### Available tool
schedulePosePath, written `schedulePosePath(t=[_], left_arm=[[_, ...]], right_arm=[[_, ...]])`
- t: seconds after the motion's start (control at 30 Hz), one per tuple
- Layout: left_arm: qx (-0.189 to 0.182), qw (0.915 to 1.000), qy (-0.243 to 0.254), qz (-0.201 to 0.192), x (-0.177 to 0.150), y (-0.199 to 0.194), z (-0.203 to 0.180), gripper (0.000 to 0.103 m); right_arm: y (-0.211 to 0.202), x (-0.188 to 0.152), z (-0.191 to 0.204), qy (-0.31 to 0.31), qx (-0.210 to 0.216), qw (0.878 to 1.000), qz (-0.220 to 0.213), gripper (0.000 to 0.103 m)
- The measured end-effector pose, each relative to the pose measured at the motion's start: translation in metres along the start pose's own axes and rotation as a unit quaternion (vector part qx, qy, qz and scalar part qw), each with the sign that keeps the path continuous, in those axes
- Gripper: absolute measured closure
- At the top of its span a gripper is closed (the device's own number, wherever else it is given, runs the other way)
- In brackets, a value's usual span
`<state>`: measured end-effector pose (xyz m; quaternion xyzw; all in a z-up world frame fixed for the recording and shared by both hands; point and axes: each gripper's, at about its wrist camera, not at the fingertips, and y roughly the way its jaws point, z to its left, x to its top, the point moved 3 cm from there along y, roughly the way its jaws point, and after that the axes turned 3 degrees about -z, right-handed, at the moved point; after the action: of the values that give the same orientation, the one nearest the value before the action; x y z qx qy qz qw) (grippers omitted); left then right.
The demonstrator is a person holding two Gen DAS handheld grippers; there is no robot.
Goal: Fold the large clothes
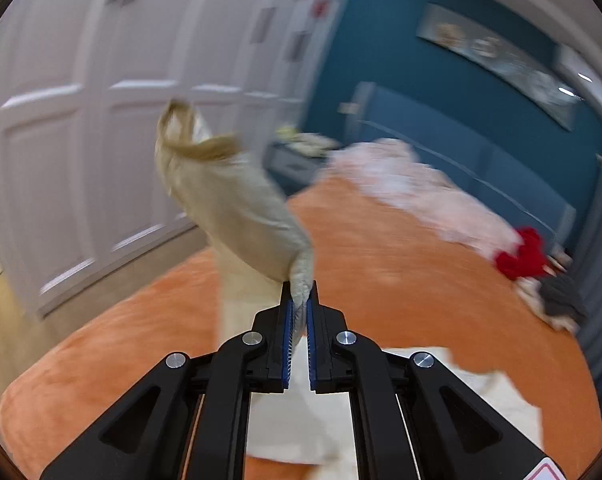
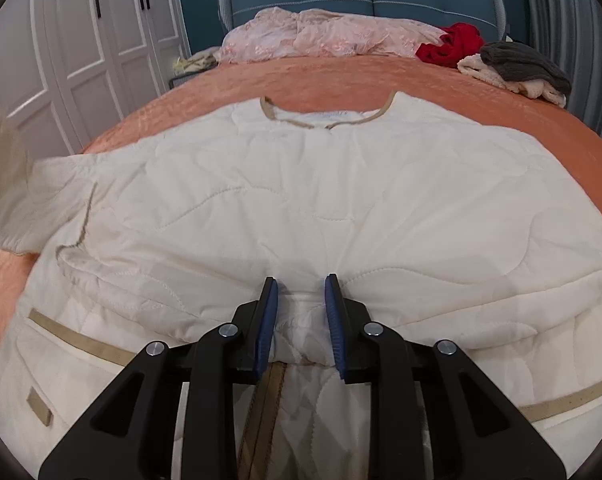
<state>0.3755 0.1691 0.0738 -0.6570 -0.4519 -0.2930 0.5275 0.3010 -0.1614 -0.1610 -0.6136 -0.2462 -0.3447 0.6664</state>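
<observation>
while pinching the sleeve [image 1: 237, 204] between shut pads, left gripper [image 1: 299, 304] lifts it clear of the bed [image 1: 381, 264]; sleeve fold under way, judged. right gripper [image 2: 301, 286], part open, pins bunched fabric at the middle of the jacket [image 2: 301, 184]. next: lay sleeve across the body. quilted, cream, puffy, tan trim; spread flat on orange cover.

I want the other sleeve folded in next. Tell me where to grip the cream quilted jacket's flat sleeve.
Probably grip the cream quilted jacket at the outer end of its flat sleeve, coming from the bed's open side. It lies spread and unobstructed there, while the left gripper already pinches the opposite sleeve.
</observation>
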Motion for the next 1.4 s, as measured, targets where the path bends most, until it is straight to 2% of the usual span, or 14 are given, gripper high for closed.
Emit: schedulePosePath(t=[0.1, 0.23, 0.33, 0.5, 0.67, 0.73, 0.77, 0.83, 0.93, 1.0, 1.1, 1.2, 1.3, 1.4], left_arm=[[-0.061, 0.9976, 0.031, 0.008, -0.005, -0.007, -0.075, 0.1], [-0.121, 0.9898, 0.068, 0.032, -0.032, -0.009, -0.161, 0.1], [-0.15, 0.9821, 0.093, 0.065, -0.07, 0.0, -0.213, 0.1], [-0.169, 0.9691, 0.108, 0.143, -0.135, 0.026, -0.257, 0.1], [-0.169, 0.9562, 0.116, 0.21, -0.202, 0.056, -0.267, 0.098], [-0.165, 0.9551, 0.108, 0.222, -0.219, 0.065, -0.264, 0.09], [-0.163, 0.9545, 0.101, 0.229, -0.227, 0.067, -0.261, 0.073], [-0.162, 0.9533, 0.083, 0.241, -0.237, 0.067, -0.255, 0.05], [-0.182, 0.9498, 0.048, 0.25, -0.237, 0.057, -0.235, 0.034], [-0.193, 0.9483, 0.029, 0.25, -0.228, 0.05, -0.219, 0.031], [-0.184, 0.9529, -0.007, 0.241, -0.208, 0.042, -0.177, 0.03], [-0.17, 0.9522, -0.081, 0.241, -0.192, 0.046, -0.125, 0.028], [-0.124, 0.9483, -0.155, 0.248, -0.186, 0.064, -0.064, 0.028], [-0.093, 0.9373, -0.224, 0.25, -0.188, 0.081, -0.018, 0.028]], right_arm=[[-0.017, 0.005, -0.008, 0.025, 0.009, 0.999, -0.027, 0.067], [-0.045, 0.011, -0.028, 0.068, 0.039, 0.996, -0.051, 0.067], [-0.065, 0.012, -0.043, 0.073, 0.036, 0.995, -0.057, 0.066], [-0.088, 0.005, -0.073, 0.077, 0.021, 0.995, -0.058, 0.061], [-0.098, -0.006, -0.1, 0.103, 0.01, 0.994, -0.047, 0.061], [-0.099, -0.012, -0.107, 0.114, 0.008, 0.993, -0.039, 0.057], [-0.099, -0.014, -0.11, 0.118, 0.009, 0.992, -0.037, 0.054], [-0.101, -0.017, -0.115, 0.128, 0.014, 0.991, -0.035, 0.051], [-0.106, -0.012, -0.119, 0.132, 0.022, 0.99, -0.039, 0.045], [-0.11, -0.005, -0.119, 0.129, 0.023, 0.99, -0.046, 0.04], [-0.114, 0.009, -0.123, 0.137, 0.037, 0.988, -0.06, 0.032], [-0.108, 0.019, -0.13, 0.16, 0.051, 0.984, -0.055, 0.03], [-0.094, 0.023, -0.143, 0.195, 0.053, 0.978, -0.044, 0.03], [-0.08, 0.029, -0.154, 0.215, 0.043, 0.975, -0.038, 0.03]])
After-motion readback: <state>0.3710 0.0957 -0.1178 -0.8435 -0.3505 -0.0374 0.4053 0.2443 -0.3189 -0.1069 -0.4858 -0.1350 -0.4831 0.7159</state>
